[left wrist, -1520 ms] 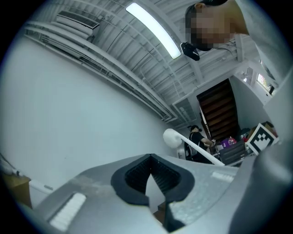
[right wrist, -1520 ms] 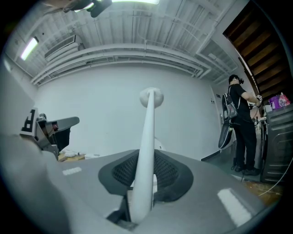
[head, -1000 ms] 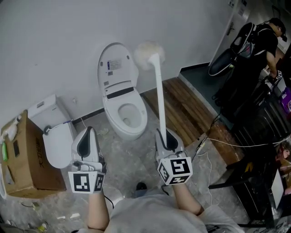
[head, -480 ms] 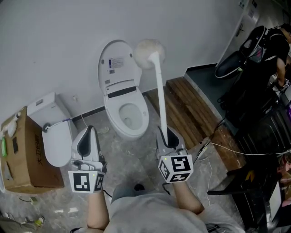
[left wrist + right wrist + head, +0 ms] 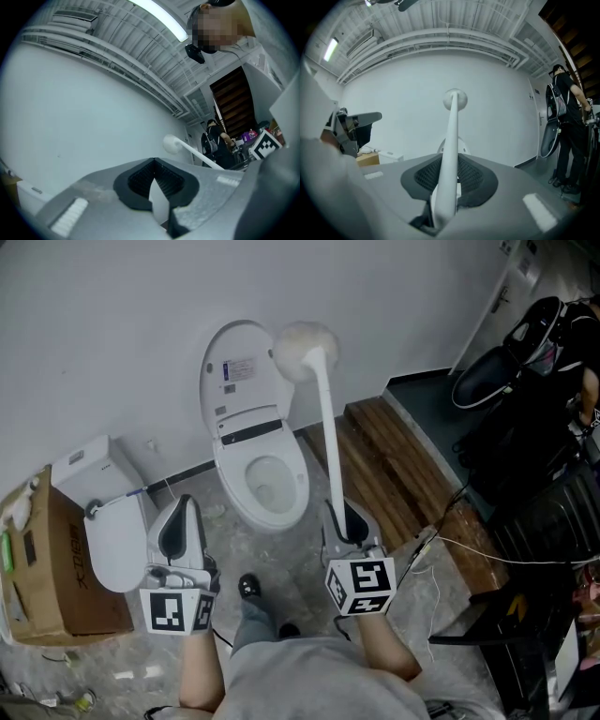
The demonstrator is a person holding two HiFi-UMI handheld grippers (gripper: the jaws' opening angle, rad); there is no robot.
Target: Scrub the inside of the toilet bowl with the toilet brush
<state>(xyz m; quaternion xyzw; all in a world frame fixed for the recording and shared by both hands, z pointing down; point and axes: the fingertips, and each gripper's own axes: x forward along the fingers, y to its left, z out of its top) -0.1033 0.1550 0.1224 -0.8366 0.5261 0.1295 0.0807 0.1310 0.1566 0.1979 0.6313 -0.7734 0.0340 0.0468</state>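
Two grippers up — my right gripper clenched on the toilet brush, its head raised just right of the lid, my left gripper closed on nothing — so I judge scrubbing unstarted; next I'd tip the head down-left into the toilet bowl

Head cam sits high, looks steeply down past left gripper and right gripper to the toilet, mid range. Gripper cams ride low, tilted up along their jaws: left sees wall and ceiling, right faces the wall. All three share the toilet brush
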